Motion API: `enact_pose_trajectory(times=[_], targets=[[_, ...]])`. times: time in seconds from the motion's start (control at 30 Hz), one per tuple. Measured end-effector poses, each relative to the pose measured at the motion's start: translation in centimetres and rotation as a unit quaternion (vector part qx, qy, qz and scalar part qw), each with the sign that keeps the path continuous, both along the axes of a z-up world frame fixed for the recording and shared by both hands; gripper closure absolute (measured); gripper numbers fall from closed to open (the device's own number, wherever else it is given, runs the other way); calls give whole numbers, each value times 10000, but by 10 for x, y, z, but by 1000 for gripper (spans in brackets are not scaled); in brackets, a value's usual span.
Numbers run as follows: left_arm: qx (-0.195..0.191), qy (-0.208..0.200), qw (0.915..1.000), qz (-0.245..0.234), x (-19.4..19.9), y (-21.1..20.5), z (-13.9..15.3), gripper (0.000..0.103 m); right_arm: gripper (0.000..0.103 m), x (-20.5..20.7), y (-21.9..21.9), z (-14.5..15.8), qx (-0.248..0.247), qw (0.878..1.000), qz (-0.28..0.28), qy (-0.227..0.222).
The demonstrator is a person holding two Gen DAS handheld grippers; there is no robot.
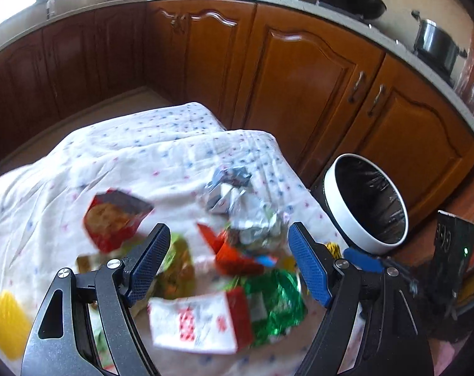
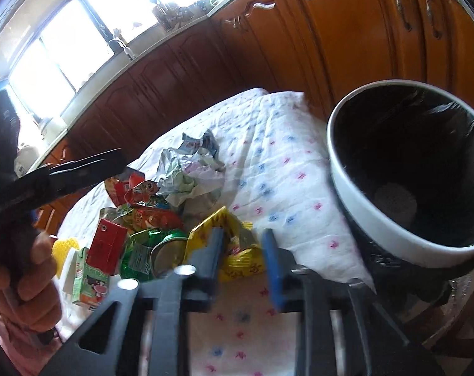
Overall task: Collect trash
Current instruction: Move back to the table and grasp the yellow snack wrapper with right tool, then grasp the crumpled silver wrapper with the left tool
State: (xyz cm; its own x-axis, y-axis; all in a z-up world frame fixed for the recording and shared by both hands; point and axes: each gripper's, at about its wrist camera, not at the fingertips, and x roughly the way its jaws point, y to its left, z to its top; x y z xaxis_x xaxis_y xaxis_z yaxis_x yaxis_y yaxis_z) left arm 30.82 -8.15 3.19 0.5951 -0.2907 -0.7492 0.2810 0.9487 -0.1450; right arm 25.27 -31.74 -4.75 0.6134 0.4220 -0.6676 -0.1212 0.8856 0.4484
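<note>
Apparently sorting: the right gripper (image 2: pixel 241 250) pinches a yellow wrapper (image 2: pixel 237 247) near the bin (image 2: pixel 377 219); the left gripper (image 1: pixel 227 263) hangs wide over the pile.

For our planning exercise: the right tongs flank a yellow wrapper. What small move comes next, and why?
Probably lift the yellow wrapper clear of the cloth: the right tongs look closed on it, and the open bin waits close by on the right.
</note>
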Motion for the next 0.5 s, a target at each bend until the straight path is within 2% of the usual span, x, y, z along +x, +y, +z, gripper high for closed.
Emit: enact_pose_trajectory(times=[0.13,0.17,0.2,0.23,0.3,0.33,0.4,0.47,0.5], targets=[[303,138,9994,-129,18,-23,-12,24,92,-10,-5,7,97,9999,30,-114],[360,162,9991,-157,22,-27,-14,29,92,-14,-7,8,110,9998,19,-134],[430,217,9986,-197,26,-33,-18,38,92,-17,-9,10,110,9998,16,-159],[470,300,9981,-259,29,-38,-22,42,97,-19,-10,11,113,9998,21,-178],[539,461,9968,-369,33,-46,-30,68,103,-26,-15,14,168,9996,2,-222],[589,508,9961,-413,34,-50,-34,75,103,-28,-16,15,198,9995,-6,-236],[679,473,9955,-455,31,-54,-36,101,103,-32,-18,17,166,9995,3,-271],[554,502,9958,-536,26,-55,-35,102,102,-32,-18,16,120,9997,35,-233],[527,458,9961,-541,23,-53,-34,102,96,-32,-18,15,180,9996,62,-183]])
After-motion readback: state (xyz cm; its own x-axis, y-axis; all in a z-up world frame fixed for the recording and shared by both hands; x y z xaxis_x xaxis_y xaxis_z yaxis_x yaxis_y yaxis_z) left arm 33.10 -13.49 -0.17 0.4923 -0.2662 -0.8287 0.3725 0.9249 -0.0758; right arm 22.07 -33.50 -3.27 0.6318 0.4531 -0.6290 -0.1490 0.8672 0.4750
